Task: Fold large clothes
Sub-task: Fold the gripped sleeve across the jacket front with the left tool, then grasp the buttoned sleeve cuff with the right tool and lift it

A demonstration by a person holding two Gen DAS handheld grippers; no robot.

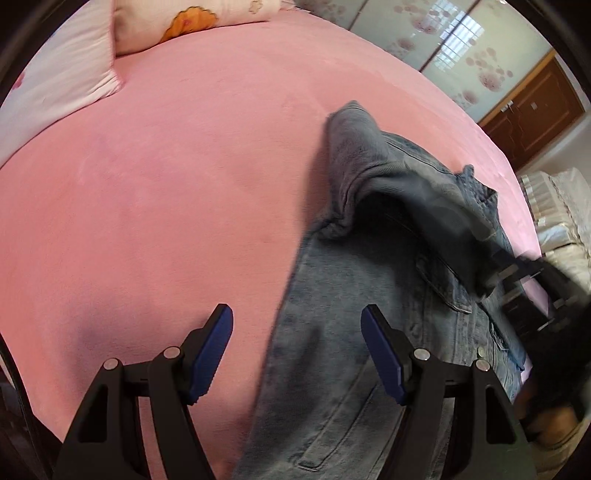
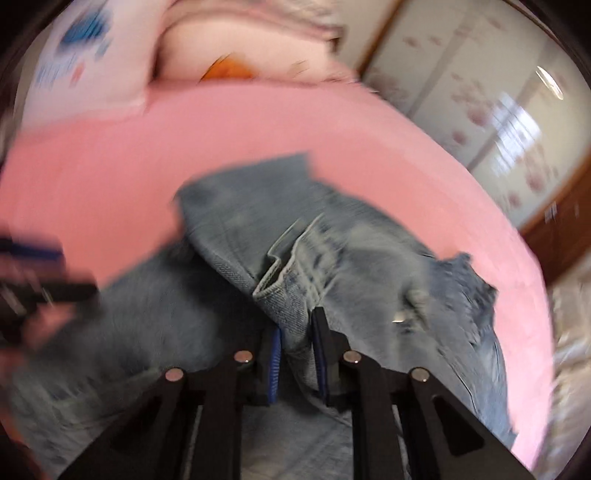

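Observation:
A blue denim jacket (image 1: 351, 325) lies on a pink bed sheet (image 1: 166, 184), its body flat and one sleeve lifted and draped across it. My left gripper (image 1: 297, 325) is open and empty, hovering over the jacket's left edge. My right gripper (image 2: 297, 332) is shut on the sleeve cuff (image 2: 284, 295) and holds it above the jacket (image 2: 147, 314). The right gripper shows blurred at the right of the left wrist view (image 1: 517, 273). The left gripper shows blurred at the left edge of the right wrist view (image 2: 33, 258).
Pillows (image 1: 177, 22) lie at the head of the bed. A pale quilt (image 1: 55, 85) lies at the far left. A flowered sliding wardrobe (image 1: 443, 44) and a wooden door (image 1: 535, 107) stand beyond the bed. Pink sheet (image 2: 110, 166) spreads left of the jacket.

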